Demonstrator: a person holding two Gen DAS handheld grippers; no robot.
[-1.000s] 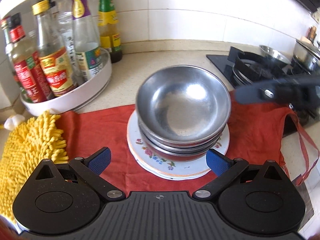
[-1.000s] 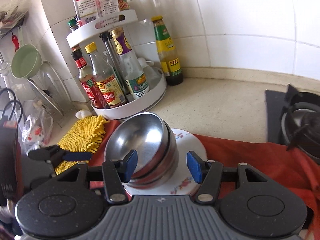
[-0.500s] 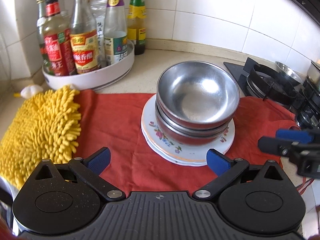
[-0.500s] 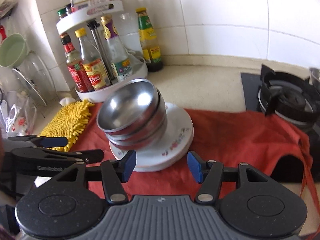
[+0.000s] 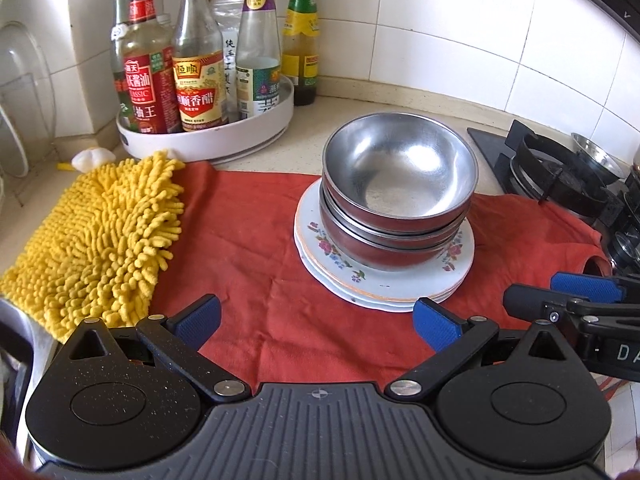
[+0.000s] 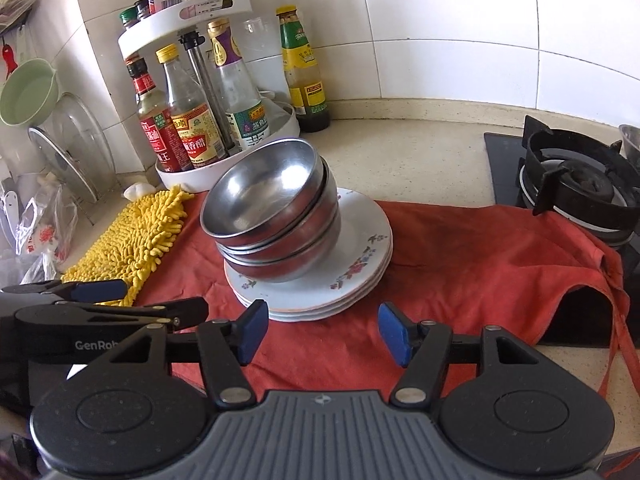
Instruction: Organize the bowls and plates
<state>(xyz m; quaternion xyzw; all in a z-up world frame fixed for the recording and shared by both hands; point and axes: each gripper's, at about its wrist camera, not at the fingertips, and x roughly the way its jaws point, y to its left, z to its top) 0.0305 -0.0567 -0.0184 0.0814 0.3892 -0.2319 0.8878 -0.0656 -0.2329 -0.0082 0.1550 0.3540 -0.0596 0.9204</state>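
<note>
Steel bowls (image 5: pixel 398 196) nest on floral plates (image 5: pixel 384 280) just ahead of both gaping, empty hand-held grippers — left hand-held gripper (image 5: pixel 318 320), right hand-held gripper (image 6: pixel 320 332), its jaws just widened — one compact stack, likely for tidiness.

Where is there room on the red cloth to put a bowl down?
Bare cloth lies between the yellow mitt and the plates, and more between the plates and the stove. The counter behind is bare too. It is crowded by the bottle rack.
</note>
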